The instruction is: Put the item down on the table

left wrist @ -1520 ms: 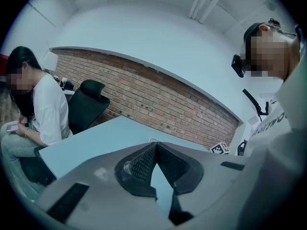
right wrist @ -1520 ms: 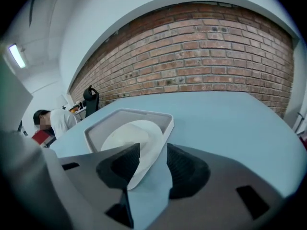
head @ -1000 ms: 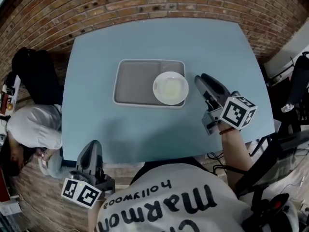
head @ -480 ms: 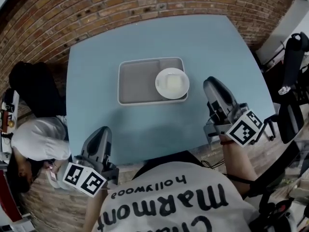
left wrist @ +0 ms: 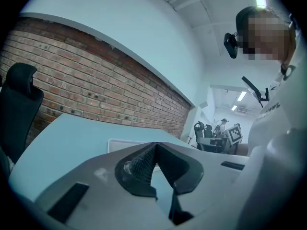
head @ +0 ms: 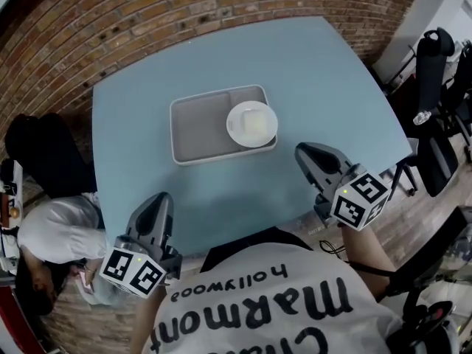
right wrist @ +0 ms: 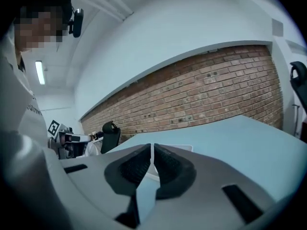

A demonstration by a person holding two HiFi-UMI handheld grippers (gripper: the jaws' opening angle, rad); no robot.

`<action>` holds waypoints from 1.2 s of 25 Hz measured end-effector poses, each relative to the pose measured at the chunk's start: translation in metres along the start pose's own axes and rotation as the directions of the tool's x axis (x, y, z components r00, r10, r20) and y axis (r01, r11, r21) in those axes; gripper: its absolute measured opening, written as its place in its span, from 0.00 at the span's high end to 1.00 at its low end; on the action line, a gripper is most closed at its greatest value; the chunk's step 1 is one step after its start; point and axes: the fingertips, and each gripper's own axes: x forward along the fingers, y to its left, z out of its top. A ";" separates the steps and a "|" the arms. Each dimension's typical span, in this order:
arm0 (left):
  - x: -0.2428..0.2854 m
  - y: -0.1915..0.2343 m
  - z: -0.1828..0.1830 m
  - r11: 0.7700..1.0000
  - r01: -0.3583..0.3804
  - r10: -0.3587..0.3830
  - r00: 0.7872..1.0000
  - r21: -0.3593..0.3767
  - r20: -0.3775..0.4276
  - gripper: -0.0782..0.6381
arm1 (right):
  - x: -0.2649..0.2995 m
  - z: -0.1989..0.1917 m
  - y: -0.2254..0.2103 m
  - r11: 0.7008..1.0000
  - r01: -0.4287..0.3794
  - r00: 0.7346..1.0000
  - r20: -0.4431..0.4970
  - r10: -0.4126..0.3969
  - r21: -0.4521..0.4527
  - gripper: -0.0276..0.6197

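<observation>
A white bowl [head: 252, 124] rests on the right part of a grey tray [head: 198, 127], which lies on the light blue table [head: 317, 72]. My right gripper [head: 302, 152] hovers over the table's near right part, a short way from the bowl, shut with nothing in it. My left gripper [head: 161, 198] is at the table's near left edge, also shut and empty. In the left gripper view the jaws meet at a point [left wrist: 154, 145], with the tray's [left wrist: 120, 144] rim just beyond. The right gripper view shows its pads pressed together [right wrist: 151, 148] and the tray's [right wrist: 184, 148] edge behind.
A brick wall [head: 184, 6] runs behind the table. A black chair [head: 40, 157] and a person in white [head: 55, 231] are at the left. Black office chairs [head: 431, 57] stand at the right, beyond the table's corner.
My right gripper has drawn back from beside the bowl toward the table's near edge. My left gripper has come up to the near left edge. The bowl and tray stay put.
</observation>
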 end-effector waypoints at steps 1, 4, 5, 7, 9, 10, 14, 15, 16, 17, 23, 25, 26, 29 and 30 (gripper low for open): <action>-0.001 0.002 -0.002 1.000 0.001 -0.001 1.000 0.000 0.007 0.88 | -0.001 -0.004 0.000 1.000 0.007 1.000 -0.012 -0.007 0.000 0.91; -0.004 0.013 -0.012 0.999 -0.023 0.024 1.000 -0.028 0.008 0.88 | -0.001 -0.012 -0.001 1.000 0.019 0.999 -0.033 -0.019 0.013 0.91; -0.005 0.015 -0.015 0.999 -0.032 0.032 0.999 -0.036 -0.002 0.88 | -0.001 -0.014 -0.001 1.000 0.019 0.999 -0.039 -0.019 0.015 0.91; -0.006 0.018 -0.022 0.998 -0.044 0.043 0.999 -0.035 -0.027 0.88 | -0.002 -0.018 -0.001 1.000 0.019 0.999 -0.051 -0.018 0.020 0.92; -0.008 0.019 -0.025 0.998 -0.048 0.047 0.998 -0.033 -0.034 0.88 | -0.002 -0.020 -0.001 1.000 0.017 0.998 -0.057 -0.016 0.021 0.93; -0.008 0.019 -0.025 0.998 -0.049 0.047 0.998 -0.035 -0.033 0.88 | -0.002 -0.020 -0.001 1.000 0.015 0.998 -0.060 -0.014 0.017 0.93; -0.011 0.020 -0.023 0.998 -0.050 0.049 0.998 -0.036 -0.027 0.88 | -0.001 -0.021 0.002 1.000 0.007 0.998 -0.070 -0.007 0.002 0.93; -0.012 0.019 -0.023 0.998 -0.051 0.050 0.998 -0.036 -0.027 0.88 | -0.001 -0.020 0.002 1.000 0.008 0.998 -0.070 -0.008 -0.001 0.93; -0.012 0.019 -0.023 0.998 -0.052 0.051 0.998 -0.037 -0.027 0.88 | -0.002 -0.020 0.001 1.000 0.009 0.997 -0.070 -0.009 -0.004 0.93; -0.013 0.019 -0.024 0.998 -0.053 0.052 0.998 -0.038 -0.026 0.88 | -0.002 -0.019 0.001 1.000 0.010 0.997 -0.071 -0.010 -0.008 0.93; -0.018 0.022 -0.025 0.997 -0.063 0.062 0.998 -0.049 -0.027 0.88 | -0.001 -0.022 0.002 0.999 0.018 0.996 -0.086 -0.020 -0.027 0.93; -0.020 0.021 -0.024 0.997 -0.063 0.062 0.998 -0.053 -0.024 0.88 | -0.003 -0.023 0.003 1.000 0.019 0.996 -0.088 -0.021 -0.022 0.93; -0.021 0.021 -0.024 0.997 -0.062 0.061 0.998 -0.052 -0.022 0.88 | -0.004 -0.024 0.003 1.000 0.021 0.996 -0.088 -0.022 -0.019 0.93; -0.023 0.020 -0.025 0.997 -0.060 0.059 0.998 -0.049 -0.024 0.88 | -0.006 -0.026 0.002 0.999 0.027 0.996 -0.087 -0.029 -0.017 0.93; -0.024 0.020 -0.026 0.997 -0.060 0.059 0.998 -0.049 -0.025 0.88 | -0.007 -0.027 0.002 0.999 0.029 0.996 -0.087 -0.031 -0.016 0.93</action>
